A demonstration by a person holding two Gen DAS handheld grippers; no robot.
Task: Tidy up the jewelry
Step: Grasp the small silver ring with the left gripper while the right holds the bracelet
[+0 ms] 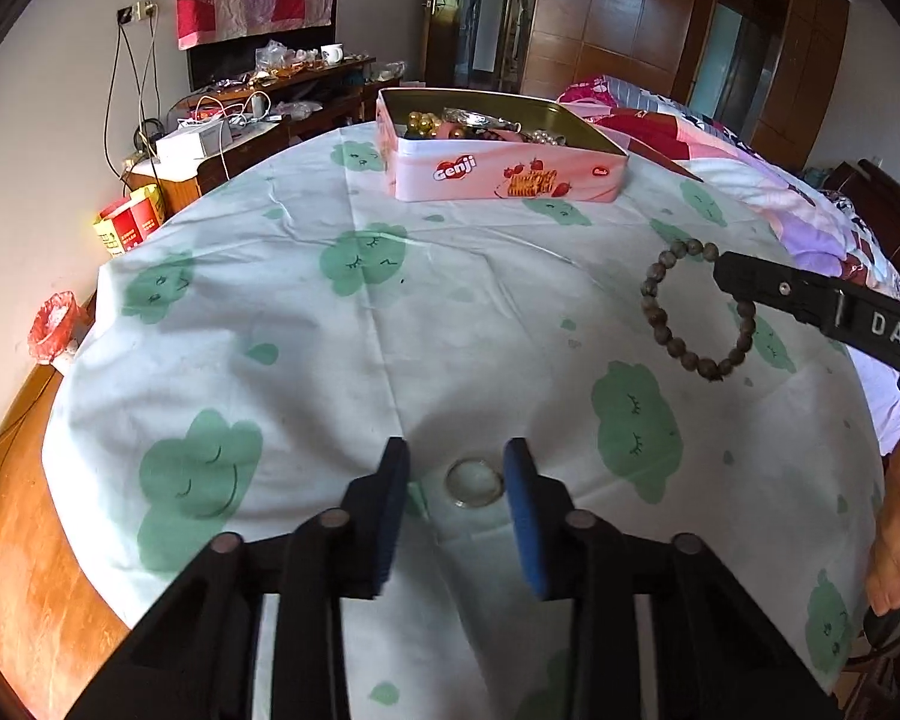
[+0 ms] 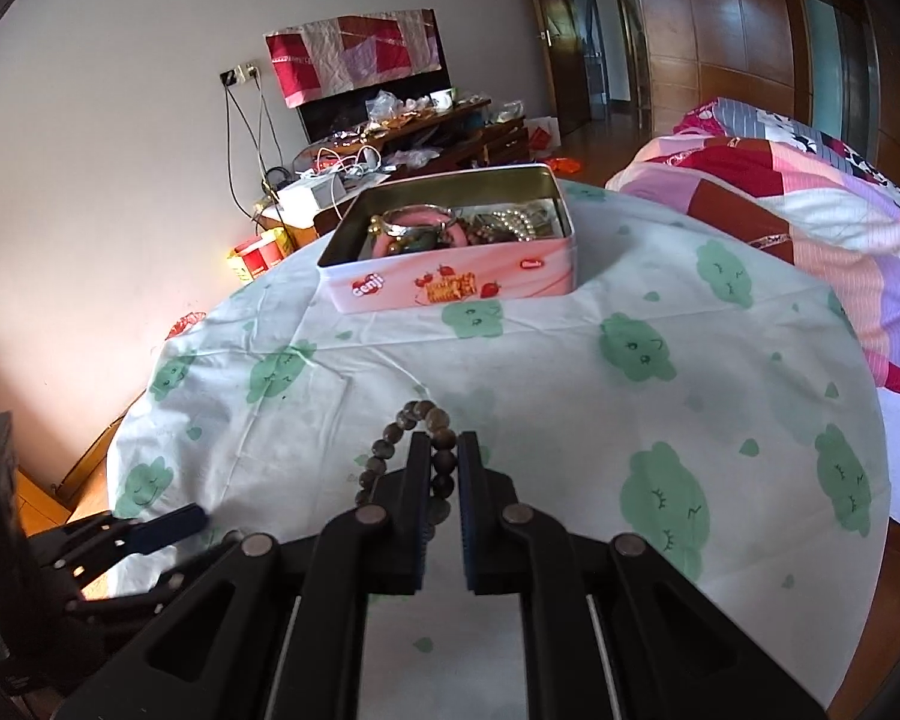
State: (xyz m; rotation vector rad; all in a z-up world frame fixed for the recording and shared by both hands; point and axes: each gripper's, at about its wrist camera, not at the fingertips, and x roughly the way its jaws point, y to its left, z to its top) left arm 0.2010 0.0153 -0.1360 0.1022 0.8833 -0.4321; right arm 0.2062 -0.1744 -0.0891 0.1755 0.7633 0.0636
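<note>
A brown bead bracelet (image 1: pixel 666 312) lies on the white cloth with green clouds (image 1: pixel 330 360). My right gripper (image 2: pixel 444 450) is shut on the bracelet (image 2: pixel 390 438), its fingers pinching one side of the loop; its finger (image 1: pixel 768 288) shows in the left wrist view. A clear glass bangle (image 1: pixel 474 482) lies on the cloth between the pads of my left gripper (image 1: pixel 457 456), which is open around it. A pink Genji tin (image 1: pixel 498 174) with several pieces of jewelry stands at the far side; it also shows in the right wrist view (image 2: pixel 450 282).
A quilted bed (image 2: pixel 810 210) lies to the right of the table. A cluttered wooden desk (image 1: pixel 270 96) stands against the far wall. A red-bagged bin (image 1: pixel 54 324) sits on the floor at left. My left gripper (image 2: pixel 162 528) shows at the lower left of the right wrist view.
</note>
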